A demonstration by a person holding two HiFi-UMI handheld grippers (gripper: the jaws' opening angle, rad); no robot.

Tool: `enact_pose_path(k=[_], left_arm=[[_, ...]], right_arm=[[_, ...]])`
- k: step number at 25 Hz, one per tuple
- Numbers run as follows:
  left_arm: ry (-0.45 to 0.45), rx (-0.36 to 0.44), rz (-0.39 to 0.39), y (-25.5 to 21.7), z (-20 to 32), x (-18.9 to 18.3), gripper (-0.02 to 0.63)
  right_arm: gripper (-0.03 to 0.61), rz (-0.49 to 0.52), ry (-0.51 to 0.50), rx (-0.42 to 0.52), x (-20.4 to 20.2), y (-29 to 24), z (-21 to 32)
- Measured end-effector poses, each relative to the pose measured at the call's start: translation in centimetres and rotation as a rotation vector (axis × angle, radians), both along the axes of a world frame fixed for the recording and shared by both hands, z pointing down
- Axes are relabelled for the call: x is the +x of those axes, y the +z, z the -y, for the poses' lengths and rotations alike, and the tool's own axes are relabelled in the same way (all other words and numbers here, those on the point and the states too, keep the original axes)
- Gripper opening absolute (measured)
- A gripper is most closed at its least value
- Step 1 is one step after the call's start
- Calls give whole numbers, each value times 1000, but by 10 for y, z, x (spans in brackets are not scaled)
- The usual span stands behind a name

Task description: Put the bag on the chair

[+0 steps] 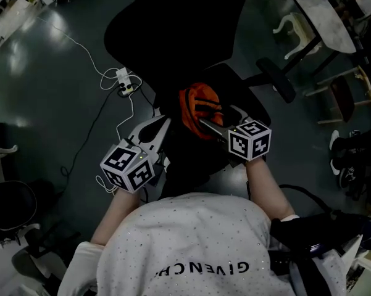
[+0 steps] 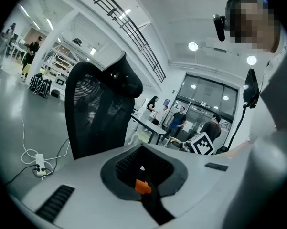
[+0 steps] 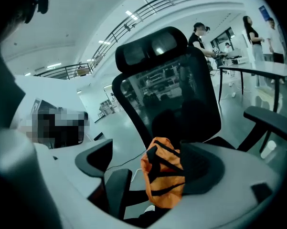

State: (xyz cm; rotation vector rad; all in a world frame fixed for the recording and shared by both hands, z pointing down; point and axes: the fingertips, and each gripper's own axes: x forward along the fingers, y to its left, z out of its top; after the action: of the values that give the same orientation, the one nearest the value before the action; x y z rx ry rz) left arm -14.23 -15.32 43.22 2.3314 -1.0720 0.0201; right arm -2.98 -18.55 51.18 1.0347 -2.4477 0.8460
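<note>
Your right claw (image 3: 148, 162) stands wide with the orange bag (image 3: 164, 175) between its jaws on the chair (image 3: 174, 94), while your closed left claw (image 2: 143, 171) hangs farther off.

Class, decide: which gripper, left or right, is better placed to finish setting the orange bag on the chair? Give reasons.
Right. The right gripper has its jaws apart with the orange bag between them, over the chair. The left gripper is off to the side, jaws together, away from the bag.
</note>
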Motion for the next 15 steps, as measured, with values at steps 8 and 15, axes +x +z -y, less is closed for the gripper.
enact_pose_path(k=[8,15], left_arm=[[-47,54,7,-30,-38,18,0],[-10,124,2,-59,-76,62,2]], right_arm=[[513,0,-57,147,20,-62,-37],[280,148,18,315,77,-142,-74]])
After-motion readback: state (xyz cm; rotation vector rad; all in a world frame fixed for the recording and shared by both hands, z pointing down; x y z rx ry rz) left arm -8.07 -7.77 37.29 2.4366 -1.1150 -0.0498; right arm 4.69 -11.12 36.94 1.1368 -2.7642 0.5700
